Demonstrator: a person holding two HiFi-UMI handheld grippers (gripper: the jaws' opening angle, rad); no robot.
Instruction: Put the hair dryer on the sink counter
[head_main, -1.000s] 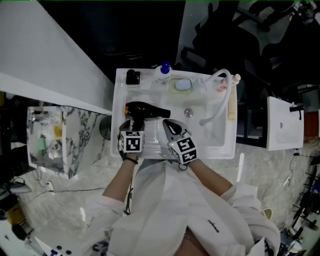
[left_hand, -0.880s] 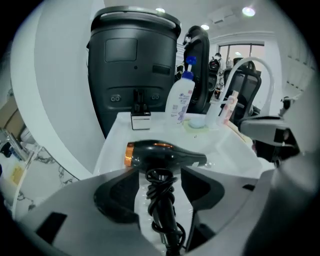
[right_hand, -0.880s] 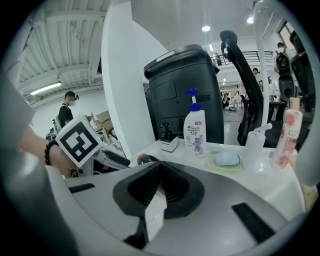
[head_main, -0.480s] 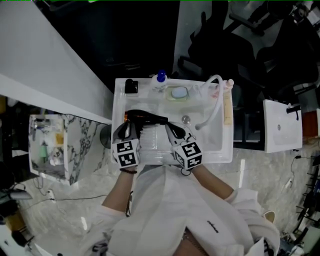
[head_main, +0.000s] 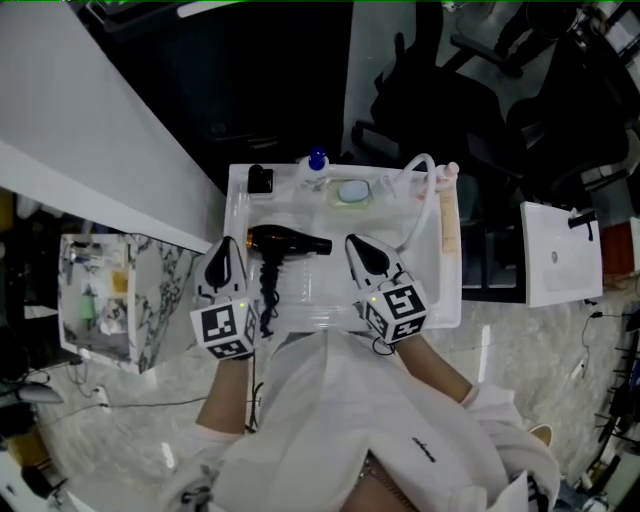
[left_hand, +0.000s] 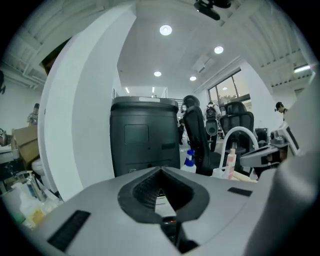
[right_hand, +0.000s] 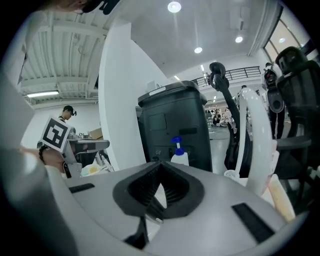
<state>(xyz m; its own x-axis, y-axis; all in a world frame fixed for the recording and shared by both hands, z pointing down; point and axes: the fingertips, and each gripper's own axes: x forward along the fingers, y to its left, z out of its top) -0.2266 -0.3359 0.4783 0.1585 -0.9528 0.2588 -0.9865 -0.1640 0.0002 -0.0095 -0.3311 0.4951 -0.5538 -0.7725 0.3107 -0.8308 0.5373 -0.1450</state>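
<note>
Hair dryer (head_main: 290, 242) set down — both grippers lifted clear.
It lies on the sink counter (head_main: 237, 212). The left gripper (head_main: 224, 250) has just closed its jaws on nothing, and the right gripper (head_main: 358, 247) is likewise pressed together, empty — placement looks complete.

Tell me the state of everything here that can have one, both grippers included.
hair dryer: lying flat on the sink counter, not held, cord trailing toward the front.
left gripper: jaws just closed, shut, nothing between them.
right gripper: jaws shut, empty.
spray bottle: upright at the back rim.
</note>
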